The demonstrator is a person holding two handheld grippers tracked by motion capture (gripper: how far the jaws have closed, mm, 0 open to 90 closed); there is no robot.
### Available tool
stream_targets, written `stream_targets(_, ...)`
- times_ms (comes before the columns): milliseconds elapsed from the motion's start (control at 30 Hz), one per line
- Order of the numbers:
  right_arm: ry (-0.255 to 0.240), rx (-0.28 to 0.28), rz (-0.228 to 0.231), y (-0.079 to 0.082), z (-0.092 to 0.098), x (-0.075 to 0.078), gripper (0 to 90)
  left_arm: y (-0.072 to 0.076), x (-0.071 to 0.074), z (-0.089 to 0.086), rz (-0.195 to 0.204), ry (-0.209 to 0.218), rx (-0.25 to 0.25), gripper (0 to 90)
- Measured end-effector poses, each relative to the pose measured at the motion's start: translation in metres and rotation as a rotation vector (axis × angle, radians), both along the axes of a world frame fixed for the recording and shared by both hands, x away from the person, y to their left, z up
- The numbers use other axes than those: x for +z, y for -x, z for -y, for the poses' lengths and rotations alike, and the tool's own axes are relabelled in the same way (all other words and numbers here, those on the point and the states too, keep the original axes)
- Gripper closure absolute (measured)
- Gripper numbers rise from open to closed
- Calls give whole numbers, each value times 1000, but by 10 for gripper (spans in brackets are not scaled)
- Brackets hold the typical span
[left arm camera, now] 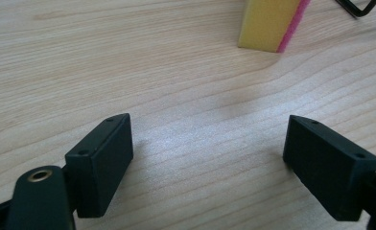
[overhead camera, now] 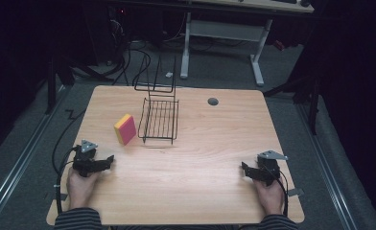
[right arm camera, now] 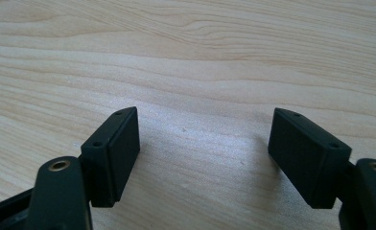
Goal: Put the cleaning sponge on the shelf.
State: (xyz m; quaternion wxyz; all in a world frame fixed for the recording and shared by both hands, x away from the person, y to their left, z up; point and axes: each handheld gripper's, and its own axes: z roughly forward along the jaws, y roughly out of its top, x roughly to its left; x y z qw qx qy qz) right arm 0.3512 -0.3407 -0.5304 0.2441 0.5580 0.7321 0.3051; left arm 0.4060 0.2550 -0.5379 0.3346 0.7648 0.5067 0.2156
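Observation:
A yellow and pink sponge [overhead camera: 125, 129] stands on edge on the wooden table [overhead camera: 210, 143], just left of a black wire rack [overhead camera: 159, 119]. My left gripper [overhead camera: 108, 161] rests near the table's left front, below the sponge, its jaws wide apart with nothing between them. In the left gripper view that gripper [left arm camera: 207, 148] faces bare wood, with the sponge [left arm camera: 267, 24] ahead at the top right. My right gripper [overhead camera: 245, 170] lies at the right front, open and empty. In the right gripper view its jaws frame bare wood around the right gripper [right arm camera: 203, 139].
A second wire frame [overhead camera: 155, 79] stands upright behind the rack at the table's far edge. A round cable hole [overhead camera: 213, 101] sits at the far right of centre. Cables trail off the left edge. A desk frame stands on the floor beyond.

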Motion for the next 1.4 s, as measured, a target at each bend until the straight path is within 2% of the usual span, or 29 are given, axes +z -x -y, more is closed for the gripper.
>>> stream_targets(400, -3, -5, 2, 0, 0, 0, 266, 0, 0, 0, -2, 0, 2, 180)
stream_targets(467, -1, -8, 4, 0, 0, 0, 266, -1, 0, 0, -10, 0, 25, 136)
stream_targets(533, 4, -8, 4, -1, 1, 0, 266, -1, 0, 0, -10, 2, 36, 129)
stream_targets(767, 0, -16, 1, -1, 0, 0, 267, 0, 0, -1, -9, 7, 39, 143)
stream_targets(1033, -1, -15, -1, 0, 1, 0, 266, 3, 0, 2, -8, 8, 80, 159)
stream_targets(1100, -1, -11, 0, 0, 1, 0, 265, 4, 0, 1, -7, 5, 57, 156)
stream_targets(1267, 0, -10, 0, 0, 0, 0, 265, 5, 1, 2, -18, -2, 43, 147)
stream_targets(1333, 0, -10, 0, 0, 0, 0, 265, 5, 1, 2, -17, 3, 42, 145)
stream_targets(1400, -1, -9, 0, 0, 0, 0, 265, 7, 2, 0, -17, 28, 49, 140)
